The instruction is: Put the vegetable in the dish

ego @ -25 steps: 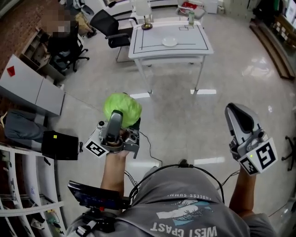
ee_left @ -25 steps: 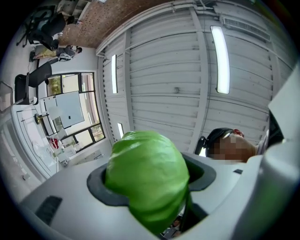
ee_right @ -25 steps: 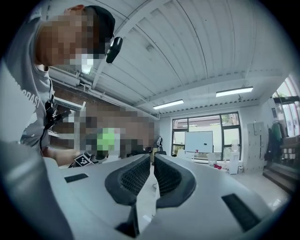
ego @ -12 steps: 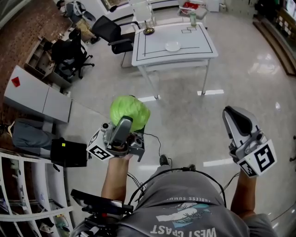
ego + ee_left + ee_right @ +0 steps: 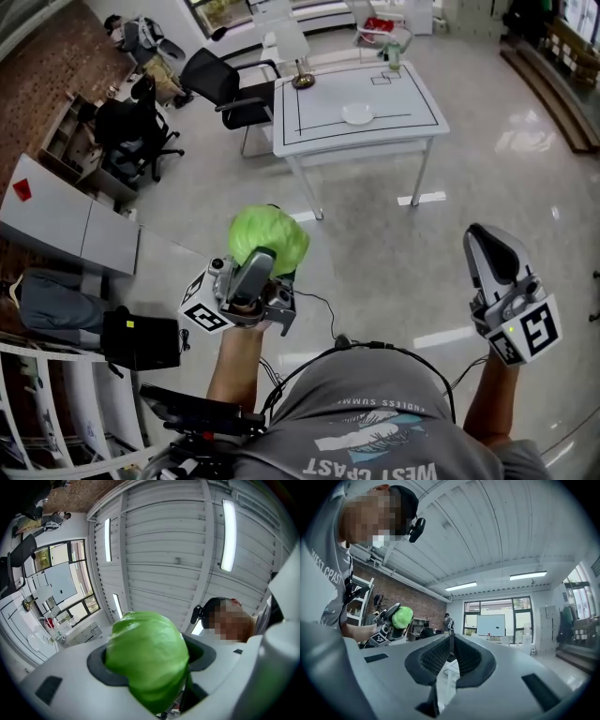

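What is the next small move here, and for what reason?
Probably step toward the white table: the left tool is shut on the green vegetable, but the dish lies on that table well ahead, likely beyond reach.

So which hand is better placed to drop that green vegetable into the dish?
Left. The left tool is closed on the green vegetable, while the right tool is shut and empty. The dish sits on the white table ahead, apparently out of reach of both.
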